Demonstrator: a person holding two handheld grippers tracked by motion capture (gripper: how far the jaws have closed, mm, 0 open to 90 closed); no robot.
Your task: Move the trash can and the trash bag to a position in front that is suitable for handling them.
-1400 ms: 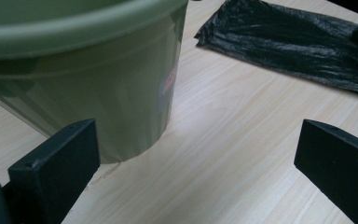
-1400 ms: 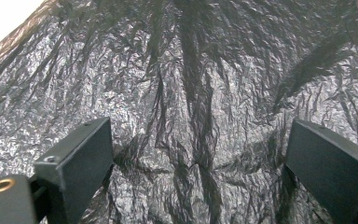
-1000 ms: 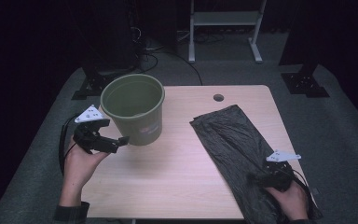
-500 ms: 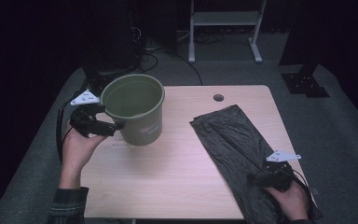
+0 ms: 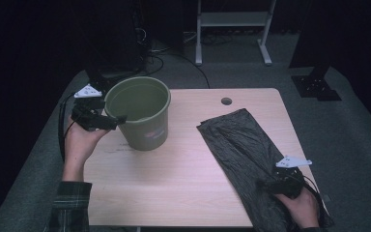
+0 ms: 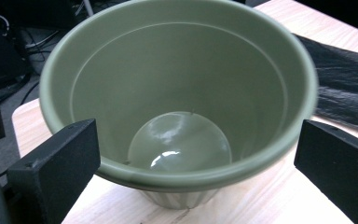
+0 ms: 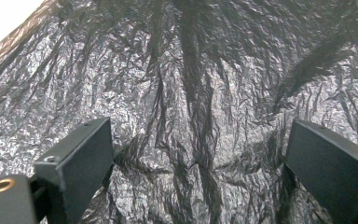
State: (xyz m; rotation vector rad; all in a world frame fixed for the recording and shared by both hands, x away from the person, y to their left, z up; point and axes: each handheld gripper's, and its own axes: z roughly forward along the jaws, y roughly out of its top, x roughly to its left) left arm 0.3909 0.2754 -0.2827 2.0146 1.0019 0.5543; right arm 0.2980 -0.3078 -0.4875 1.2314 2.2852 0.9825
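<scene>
The wooden table (image 5: 174, 193) carries everything I need: the black bin bag (image 5: 241, 145) lying flat along its right side, running to the near edge, and the green plastic bucket (image 5: 142, 113) standing upright near the far left corner, well apart from the bag. I judge the job is lining the bucket with the bag, and right now I am only getting my two holds.

My left gripper (image 5: 113, 121) sits against the bucket's near-left rim with its jaws spread wide; in the left gripper view the rim (image 6: 182, 179) lies between them, neither pad pressing yet. To do this well I should bring one jaw inside the wall and one outside, then close on the rim rather than on the curved body, so the bucket cannot spin or tip.

My right gripper (image 5: 265, 184) rests low over the bag's near end, jaws also wide apart, with crinkled film (image 7: 191, 154) between them. I should press down and pinch a single layer close to the edge, because grabbing both layers would keep the mouth shut.
</scene>
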